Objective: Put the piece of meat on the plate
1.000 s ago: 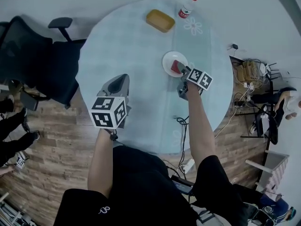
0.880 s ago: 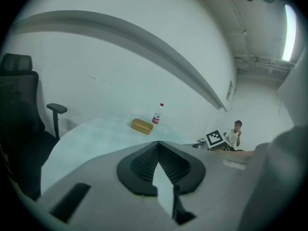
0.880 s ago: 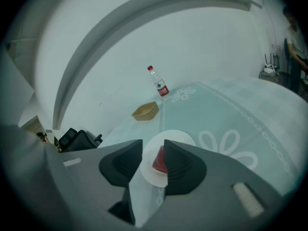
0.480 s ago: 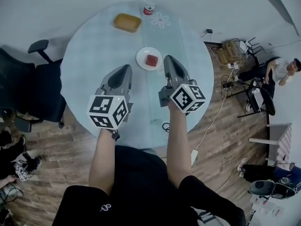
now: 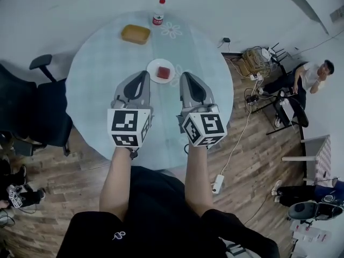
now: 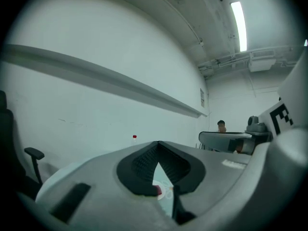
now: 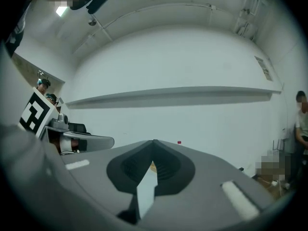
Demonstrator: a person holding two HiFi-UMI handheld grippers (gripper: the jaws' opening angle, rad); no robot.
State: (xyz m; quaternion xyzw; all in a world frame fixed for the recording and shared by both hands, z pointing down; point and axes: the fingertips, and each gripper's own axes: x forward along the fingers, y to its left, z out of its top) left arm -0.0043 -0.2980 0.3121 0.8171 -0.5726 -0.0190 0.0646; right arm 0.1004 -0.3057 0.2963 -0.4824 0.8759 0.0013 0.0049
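The red piece of meat point(image 5: 163, 72) lies on the small white plate point(image 5: 154, 66) near the middle of the round glass table point(image 5: 102, 63). Both grippers are held high above the table, side by side and pointing level. My left gripper point(image 5: 143, 75) is to the left of the plate in the head view, my right gripper point(image 5: 184, 76) to its right. Neither touches the plate or the meat. In the left gripper view the left gripper point(image 6: 158, 143) has its jaws together with nothing between them. The right gripper point(image 7: 154, 141) is shut and empty too.
A yellow dish point(image 5: 135, 34) and a red-capped bottle point(image 5: 158, 12) stand at the table's far side. A black office chair point(image 5: 32, 106) is at the left. At the right are a seated person point(image 5: 312, 74), cables point(image 5: 252, 58) and a power strip point(image 5: 217, 184) on the wooden floor.
The right gripper left the plate, shut, and rose beside the left one. The left gripper rose as well. The meat stays on the plate.
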